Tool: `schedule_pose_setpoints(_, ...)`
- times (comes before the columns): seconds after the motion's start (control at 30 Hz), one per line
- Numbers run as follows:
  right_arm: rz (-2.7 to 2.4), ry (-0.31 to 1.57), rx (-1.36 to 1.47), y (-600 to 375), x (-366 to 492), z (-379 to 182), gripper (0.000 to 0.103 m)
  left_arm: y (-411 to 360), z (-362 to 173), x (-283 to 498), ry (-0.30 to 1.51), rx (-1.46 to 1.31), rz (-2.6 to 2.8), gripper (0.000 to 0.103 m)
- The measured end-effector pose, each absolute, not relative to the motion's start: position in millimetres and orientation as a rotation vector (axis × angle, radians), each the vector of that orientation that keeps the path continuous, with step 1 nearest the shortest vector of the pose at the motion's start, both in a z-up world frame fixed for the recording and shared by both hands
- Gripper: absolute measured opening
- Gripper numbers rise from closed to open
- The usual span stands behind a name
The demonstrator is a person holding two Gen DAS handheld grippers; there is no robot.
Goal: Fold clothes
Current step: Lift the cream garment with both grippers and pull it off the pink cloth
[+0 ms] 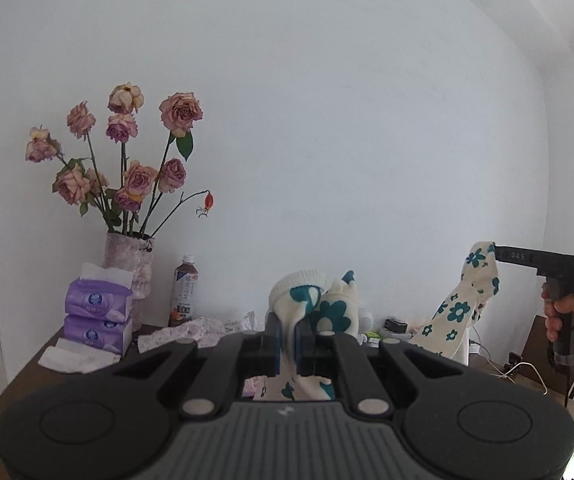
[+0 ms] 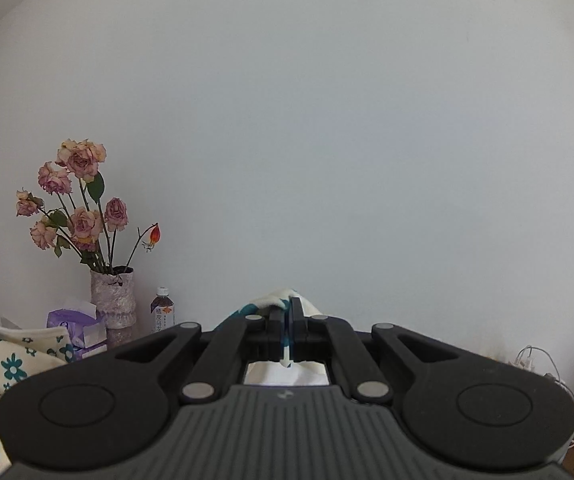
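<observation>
left tongs (image 1: 287,338) clamp floral garment (image 1: 327,312) | right tongs (image 2: 287,330) clamp its edge, aloft

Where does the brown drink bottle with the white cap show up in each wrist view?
Left wrist view: the drink bottle stands lower left of centre, right of the vase.
Right wrist view: the bottle is lower left, partly behind the right gripper.
Shared landmark: the vase of dried roses, just left of it.
</observation>
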State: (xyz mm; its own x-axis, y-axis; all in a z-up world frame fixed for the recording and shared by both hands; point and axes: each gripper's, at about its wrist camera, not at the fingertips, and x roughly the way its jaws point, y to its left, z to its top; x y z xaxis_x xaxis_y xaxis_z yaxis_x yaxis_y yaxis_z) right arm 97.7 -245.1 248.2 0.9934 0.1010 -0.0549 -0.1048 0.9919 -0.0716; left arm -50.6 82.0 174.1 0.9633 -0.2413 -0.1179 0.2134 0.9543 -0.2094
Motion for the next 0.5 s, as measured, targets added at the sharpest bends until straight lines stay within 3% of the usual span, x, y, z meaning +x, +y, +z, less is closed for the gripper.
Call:
schedule_pose_setpoints(0.23,0.157,0.239,-0.157,-208.9,119.3,202.4,0.001,112.9,74.9,-70.2,0.356,-0.321,-0.133,0.005)
schedule_pose_setpoints(0.3,0.185,0.33,-0.165,-198.1,136.2,165.8,0.001,123.9,48.0,-73.4,0.437,-0.349,-0.091,0.005)
schedule_pose_setpoints(0.5,0.162,0.492,-0.131,-190.7,173.1,93.5,0.001,144.9,25.4,-79.9,0.503,-0.347,-0.019,0.005)
